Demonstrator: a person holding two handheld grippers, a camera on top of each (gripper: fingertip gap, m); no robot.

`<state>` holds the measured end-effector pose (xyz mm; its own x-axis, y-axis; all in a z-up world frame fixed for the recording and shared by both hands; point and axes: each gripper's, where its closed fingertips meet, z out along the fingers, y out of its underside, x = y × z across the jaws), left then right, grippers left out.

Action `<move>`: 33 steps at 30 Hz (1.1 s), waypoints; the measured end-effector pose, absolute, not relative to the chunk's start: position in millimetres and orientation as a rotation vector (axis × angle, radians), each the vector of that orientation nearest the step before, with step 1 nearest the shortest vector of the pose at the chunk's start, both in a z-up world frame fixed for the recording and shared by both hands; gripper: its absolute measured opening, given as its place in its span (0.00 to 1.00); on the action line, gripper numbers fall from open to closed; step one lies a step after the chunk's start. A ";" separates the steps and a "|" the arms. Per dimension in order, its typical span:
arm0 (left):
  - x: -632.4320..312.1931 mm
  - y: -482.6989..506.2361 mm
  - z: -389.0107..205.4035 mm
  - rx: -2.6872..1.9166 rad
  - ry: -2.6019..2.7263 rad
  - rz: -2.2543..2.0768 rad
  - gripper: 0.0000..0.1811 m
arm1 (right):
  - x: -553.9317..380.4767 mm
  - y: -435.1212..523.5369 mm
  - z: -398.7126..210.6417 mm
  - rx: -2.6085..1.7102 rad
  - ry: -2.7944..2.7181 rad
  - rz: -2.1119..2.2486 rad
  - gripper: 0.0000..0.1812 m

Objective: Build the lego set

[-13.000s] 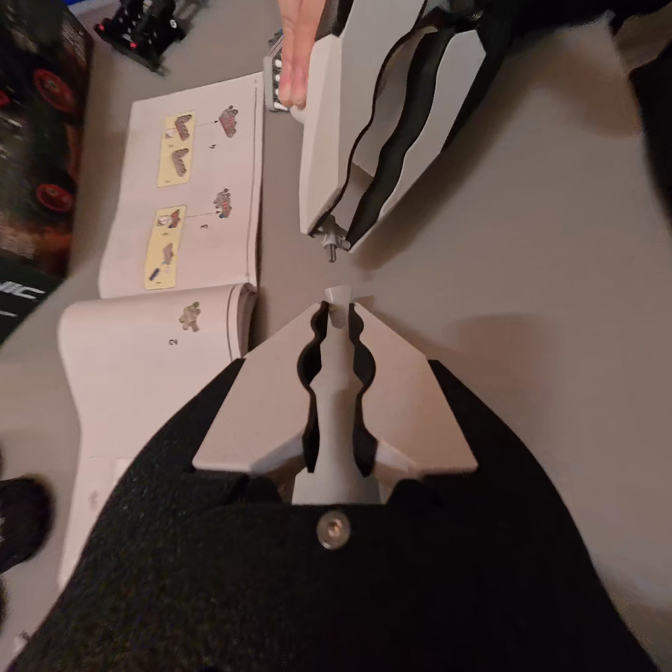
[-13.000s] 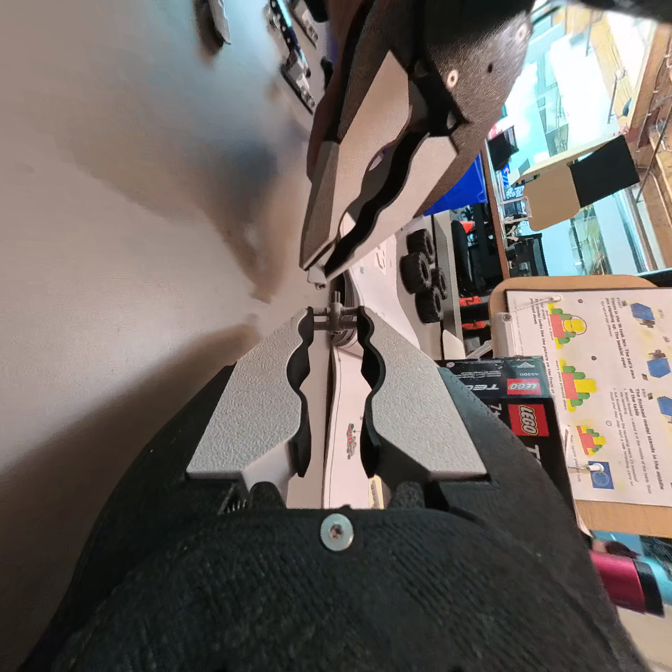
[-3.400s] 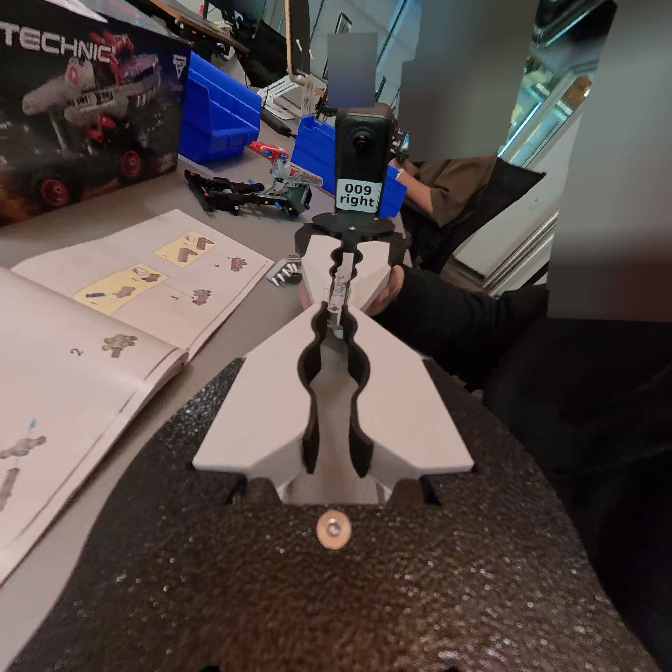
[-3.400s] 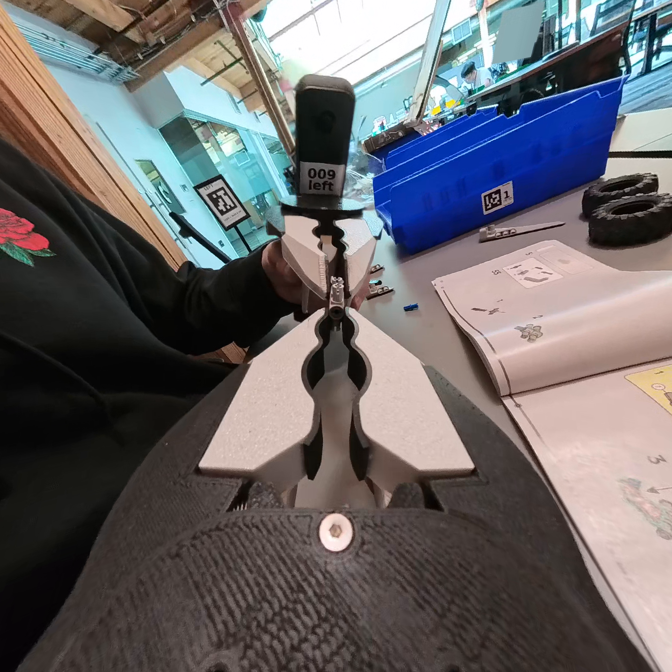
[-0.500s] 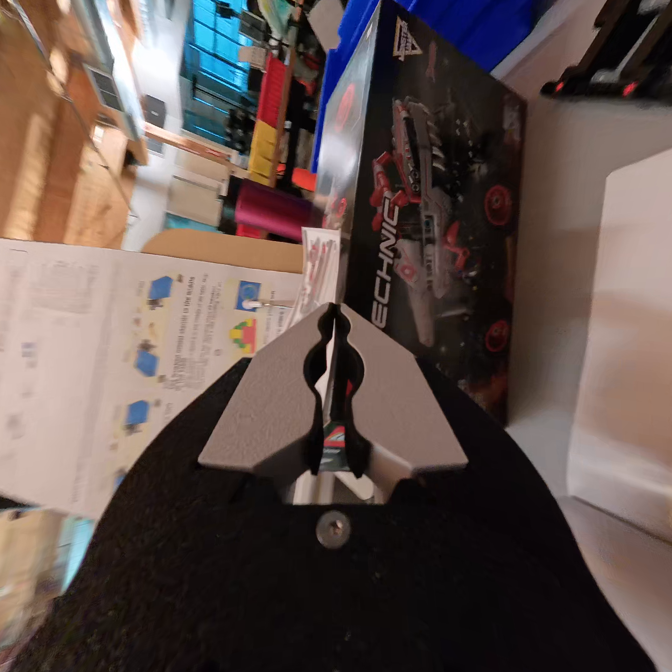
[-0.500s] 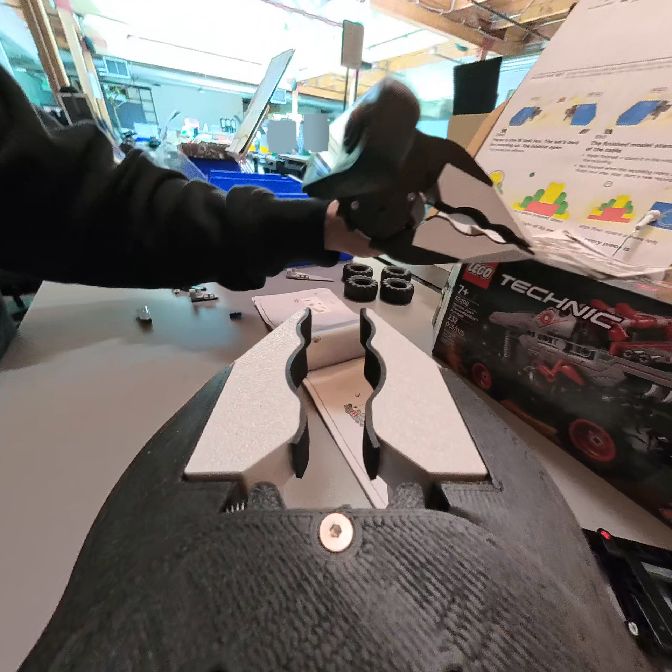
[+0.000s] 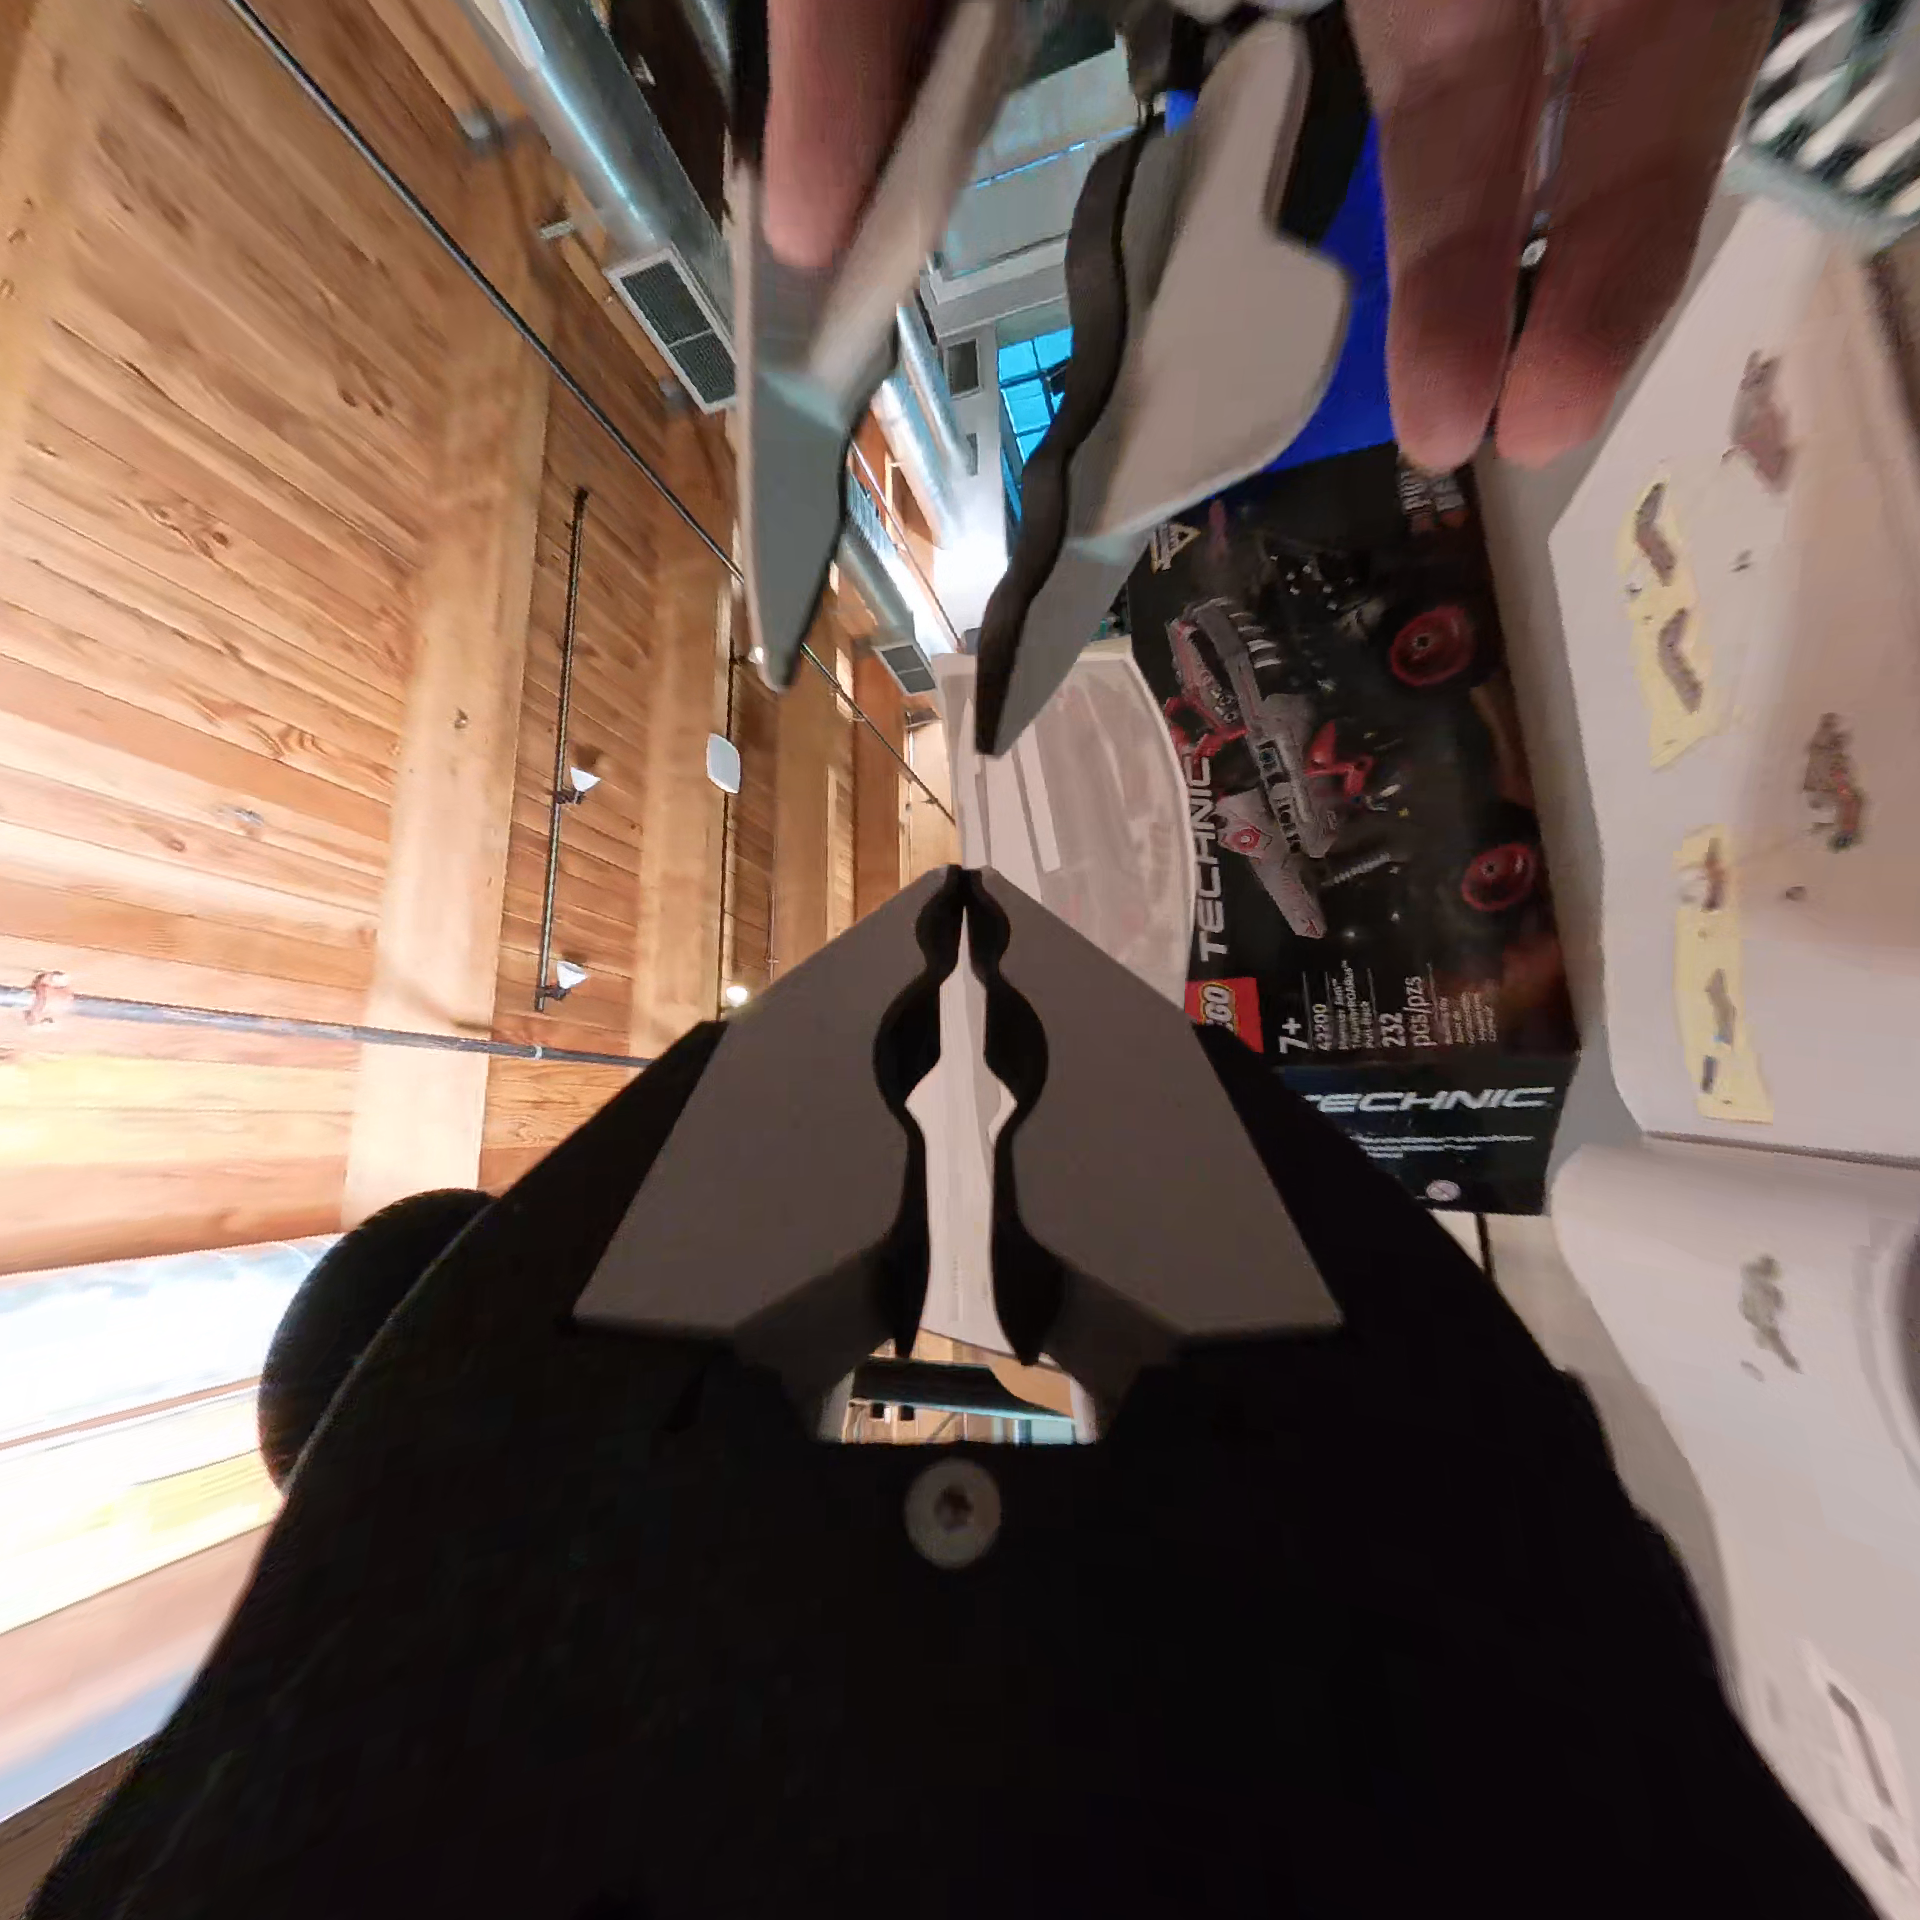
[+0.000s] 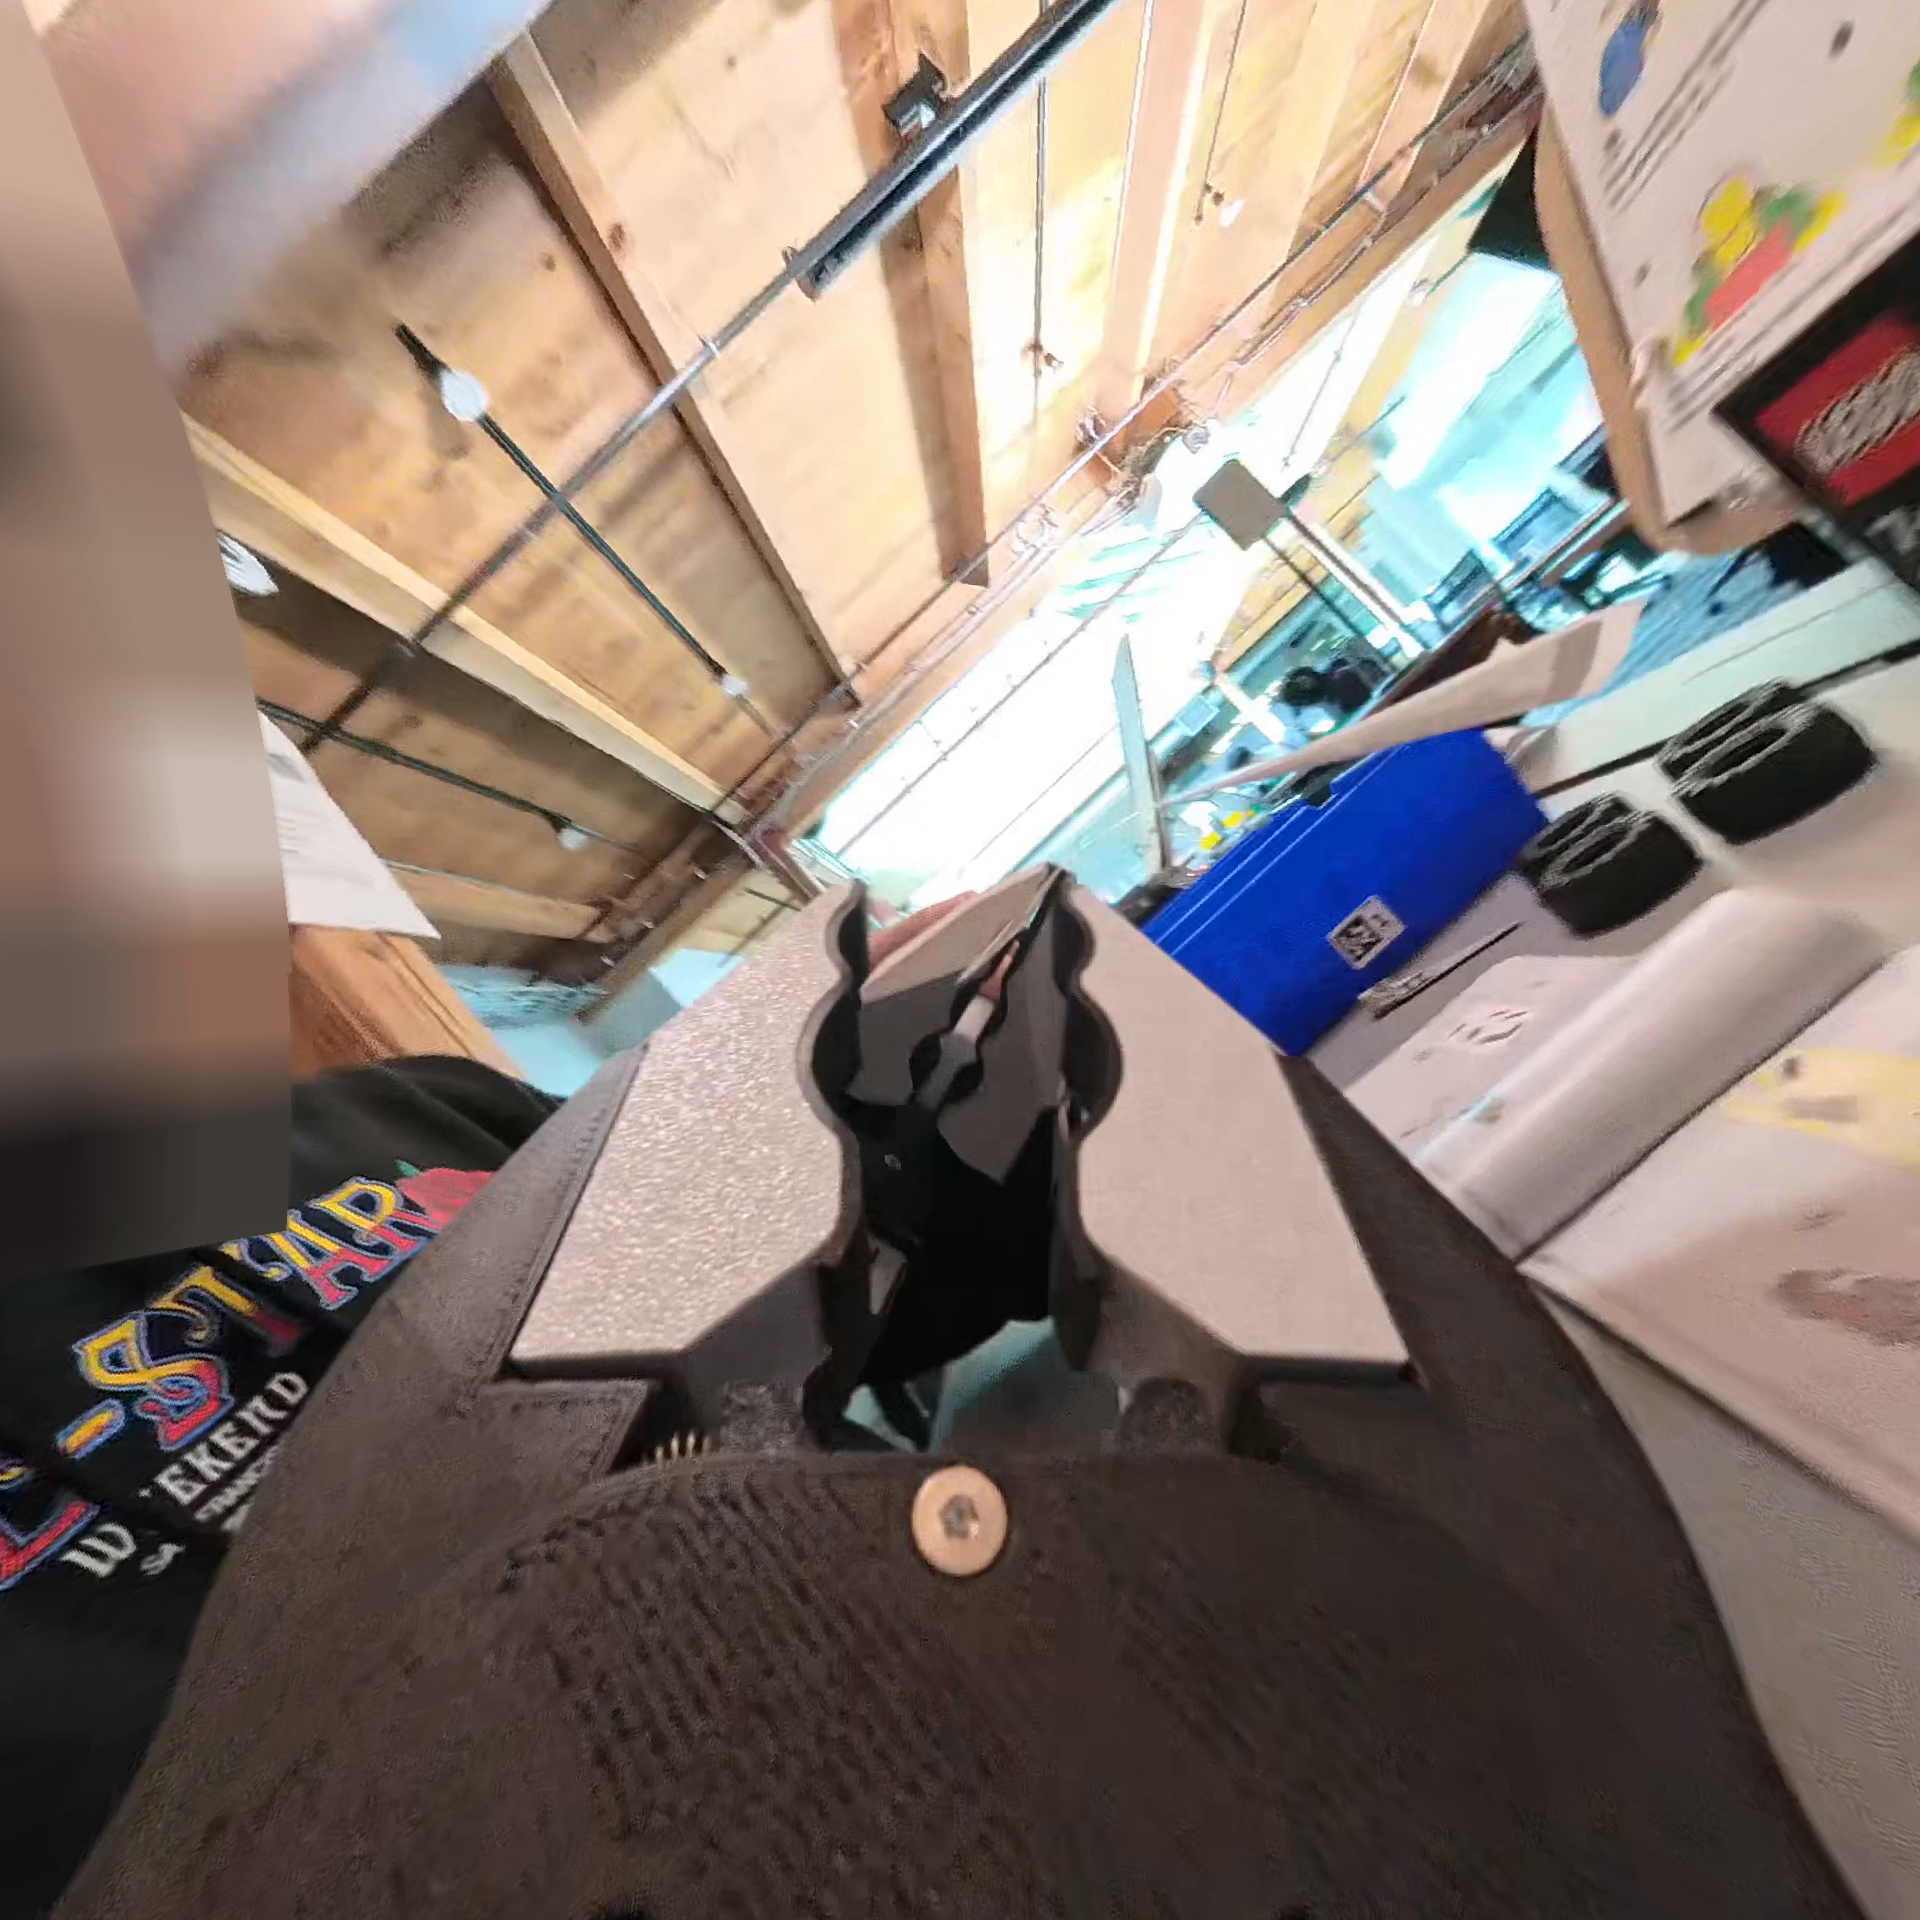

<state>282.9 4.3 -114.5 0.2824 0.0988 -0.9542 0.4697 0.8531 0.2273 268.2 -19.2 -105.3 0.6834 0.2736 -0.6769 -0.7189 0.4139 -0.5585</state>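
Wooden wall planks and ceiling beams fill the background of both tilted views, with a dark lego box [image 7: 1351, 831] standing beside an open instruction booklet [image 7: 1745, 779] on the pale table [image 8: 1766, 1558]. Nearer, the left gripper [image 7: 961, 883] is seen pressed closed at its tips with nothing visible between them. Opposite it, the right gripper [image 7: 883, 707] is held spread apart and empty, the left one's tips framed within its gap in the right wrist view.
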 end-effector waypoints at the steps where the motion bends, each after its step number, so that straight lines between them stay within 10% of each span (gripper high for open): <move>1: 274.7 3.9 -118.0 0.525 1.282 -0.273 0.00 | 263.9 -16.1 -109.0 -0.950 0.552 0.684 0.14; 13: 231.5 22.2 -145.0 0.249 1.634 -0.698 0.21 | 212.2 -27.9 -123.4 -0.978 0.568 0.738 0.00; 33: 198.8 24.3 -135.6 0.456 1.291 -0.501 0.00 | 173.3 -31.0 -141.8 -1.112 0.530 0.689 0.05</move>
<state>198.8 24.3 -135.6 0.1995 -0.0955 -0.9752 0.5874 0.8082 0.0410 173.3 -31.0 -141.8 0.6805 0.2333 -0.6946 -0.7312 0.2773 -0.6233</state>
